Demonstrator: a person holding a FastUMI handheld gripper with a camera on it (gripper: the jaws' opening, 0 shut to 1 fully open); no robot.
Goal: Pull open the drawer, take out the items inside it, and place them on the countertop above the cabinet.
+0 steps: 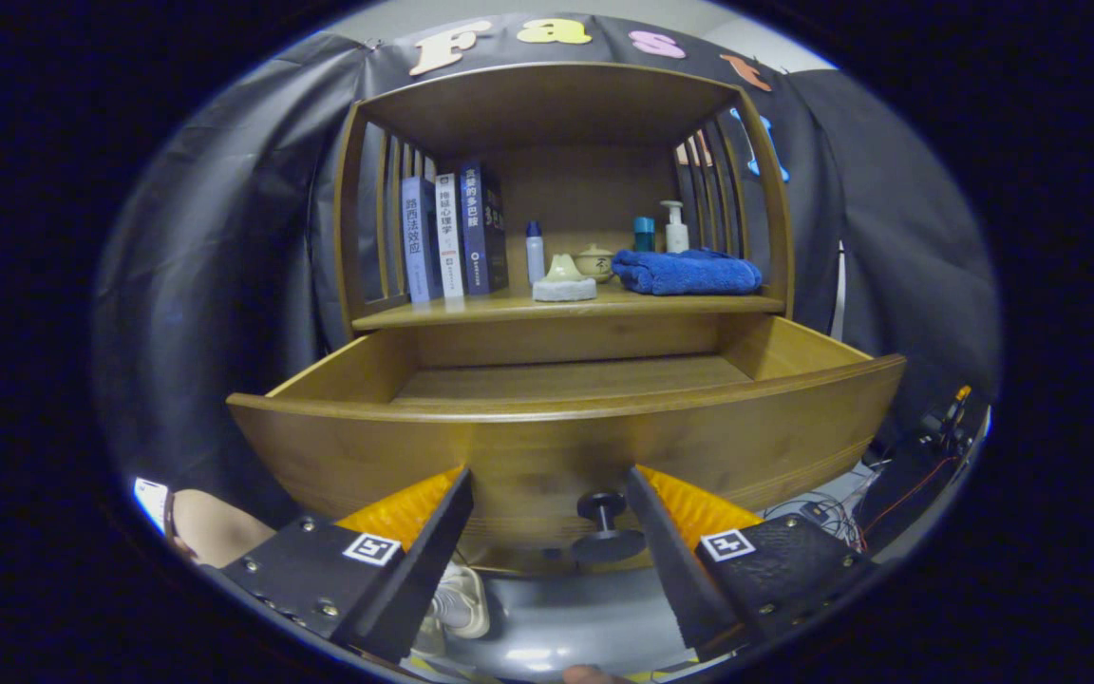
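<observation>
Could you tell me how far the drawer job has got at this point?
Done: the drawer is pulled well out of the cabinet. In hand: the gripper stands open, fingers either side of the drawer knob, holding nothing. Left: nothing can be seen on the visible drawer floor; the front part is hidden, so items may remain.

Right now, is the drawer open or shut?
Open: the drawer is pulled out below the shelf, its bare floor showing; the open gripper straddles its knob.
</observation>
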